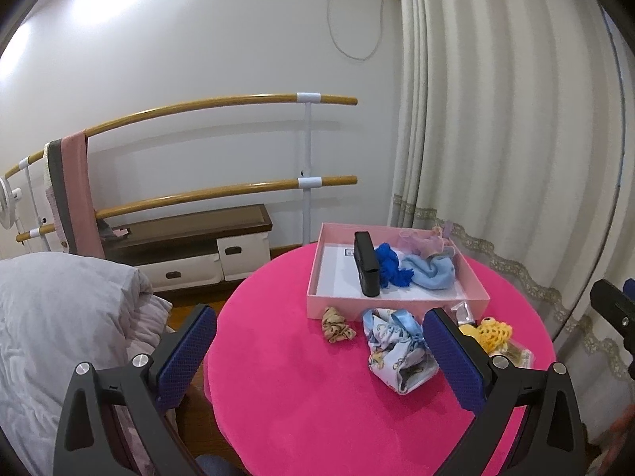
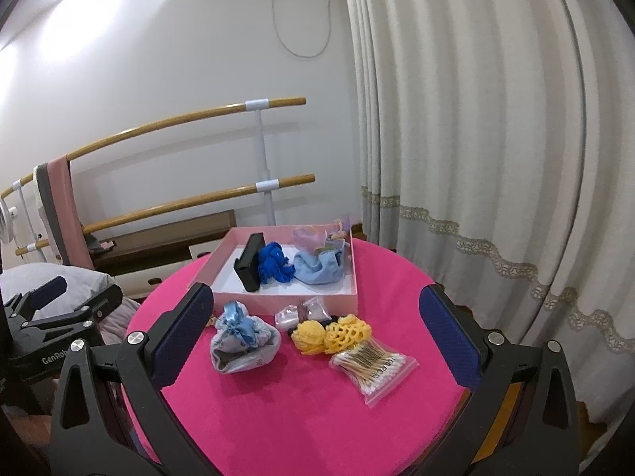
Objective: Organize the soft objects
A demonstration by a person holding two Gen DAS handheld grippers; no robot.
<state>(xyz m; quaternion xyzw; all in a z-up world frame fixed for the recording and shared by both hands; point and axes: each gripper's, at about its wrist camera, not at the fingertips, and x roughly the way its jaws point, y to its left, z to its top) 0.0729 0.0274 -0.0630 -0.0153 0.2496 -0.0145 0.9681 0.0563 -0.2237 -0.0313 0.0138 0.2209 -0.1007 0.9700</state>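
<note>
A pink box (image 1: 313, 273) (image 2: 293, 297) stands on the far side of a round pink table (image 1: 301, 388) (image 2: 301, 416). In it are a black divider (image 1: 366, 263) (image 2: 250, 265), a dark blue cloth (image 1: 391, 265) (image 2: 274, 265), a light blue cloth (image 1: 430, 271) (image 2: 319, 267) and a lilac piece (image 2: 311, 236). On the table lie a printed blue drawstring pouch (image 1: 397, 345) (image 2: 244, 337), a tan scrunchie (image 1: 335, 323), yellow crochet pieces (image 1: 492, 331) (image 2: 331, 331). My left gripper (image 1: 317, 353) and right gripper (image 2: 313, 337) are open, empty, above the table's near side.
A bag of cotton swabs (image 2: 373, 365) and a small clear packet (image 2: 301, 311) lie by the yellow pieces. A bed with grey bedding (image 1: 59, 317) is at left. A wooden barre with hanging cloth (image 1: 75, 198), a low cabinet (image 1: 190, 246) and curtains (image 1: 496, 119) stand behind.
</note>
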